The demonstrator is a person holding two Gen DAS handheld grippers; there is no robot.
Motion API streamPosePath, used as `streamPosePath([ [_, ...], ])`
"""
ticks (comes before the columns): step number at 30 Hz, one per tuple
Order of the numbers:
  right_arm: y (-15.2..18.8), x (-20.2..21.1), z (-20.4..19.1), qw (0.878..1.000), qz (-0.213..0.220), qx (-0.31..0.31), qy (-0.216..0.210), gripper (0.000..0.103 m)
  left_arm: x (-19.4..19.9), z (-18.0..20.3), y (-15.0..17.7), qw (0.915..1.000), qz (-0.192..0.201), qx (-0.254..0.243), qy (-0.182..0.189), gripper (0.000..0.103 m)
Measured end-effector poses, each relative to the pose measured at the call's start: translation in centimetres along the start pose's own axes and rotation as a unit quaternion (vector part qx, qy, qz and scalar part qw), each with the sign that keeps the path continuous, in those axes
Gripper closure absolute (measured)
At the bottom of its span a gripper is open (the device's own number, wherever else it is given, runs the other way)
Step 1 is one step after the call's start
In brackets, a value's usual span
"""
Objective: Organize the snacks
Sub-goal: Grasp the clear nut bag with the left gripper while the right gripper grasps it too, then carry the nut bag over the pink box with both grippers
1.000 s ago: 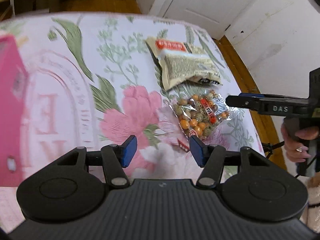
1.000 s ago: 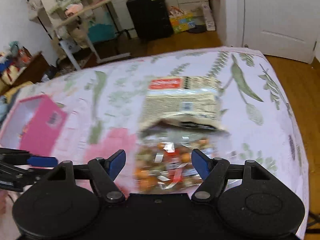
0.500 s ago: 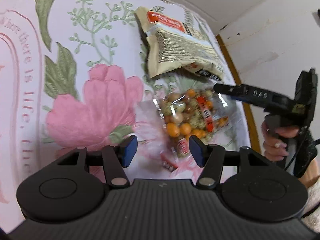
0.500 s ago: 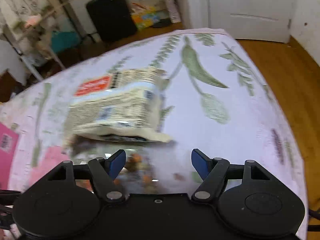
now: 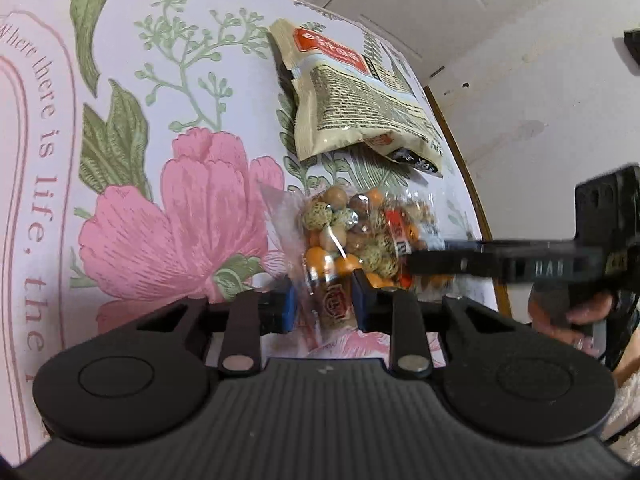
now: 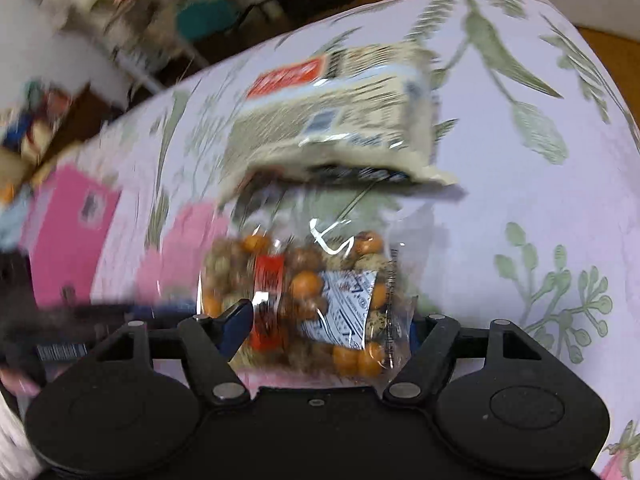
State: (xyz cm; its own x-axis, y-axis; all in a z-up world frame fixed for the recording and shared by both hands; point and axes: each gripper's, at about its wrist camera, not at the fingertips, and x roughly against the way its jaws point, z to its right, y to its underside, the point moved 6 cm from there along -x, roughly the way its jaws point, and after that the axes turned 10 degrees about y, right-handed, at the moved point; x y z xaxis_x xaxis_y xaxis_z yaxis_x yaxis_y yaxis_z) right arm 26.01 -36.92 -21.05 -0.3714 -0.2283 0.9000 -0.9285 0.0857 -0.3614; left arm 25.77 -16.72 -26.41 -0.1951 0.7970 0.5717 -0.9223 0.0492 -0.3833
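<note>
- Bed (image 5: pixel 192 40): white cover printed with pink flowers, green leaves and pink script.
- Nut bag (image 5: pixel 352 236): clear, holding orange, brown and speckled coated nuts; lies on the cover by a pink flower.
- Beige packet (image 5: pixel 352 100): red label, dense black print; lies just beyond the nut bag.
- Pink box (image 6: pixel 68 232): on the cover, well apart from both; blurred.

Left tongs (image 5: pixel 325 304) had just been closing and ended up pinched tight on the near end of the clear snack bag (image 5: pixel 352 240), blue pads squeezing the plastic from both sides, pointed downward. Right tongs (image 6: pixel 328 320) sat wide apart, angled steeply down, straddling the same bag with no visible squeeze. A hand (image 5: pixel 576 320) gripped the right tongs' handle.
</note>
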Motion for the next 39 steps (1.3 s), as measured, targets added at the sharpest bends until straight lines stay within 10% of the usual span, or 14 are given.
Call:
streamPosePath([
  [23, 2.0, -0.3, -5.1, 0.997, -0.054, -0.004, 0.054, 0.029, 1.2, 0.9, 1.4, 0.9971, -0.041, -0.049, -0.041, 0.063],
  [39, 3.8, 2.4, -9.5, 0.999, -0.009, -0.013, 0.046, 0.029, 6.3, 2.9, 2.6, 0.9904, -0.042, -0.104, -0.082, 0.058],
])
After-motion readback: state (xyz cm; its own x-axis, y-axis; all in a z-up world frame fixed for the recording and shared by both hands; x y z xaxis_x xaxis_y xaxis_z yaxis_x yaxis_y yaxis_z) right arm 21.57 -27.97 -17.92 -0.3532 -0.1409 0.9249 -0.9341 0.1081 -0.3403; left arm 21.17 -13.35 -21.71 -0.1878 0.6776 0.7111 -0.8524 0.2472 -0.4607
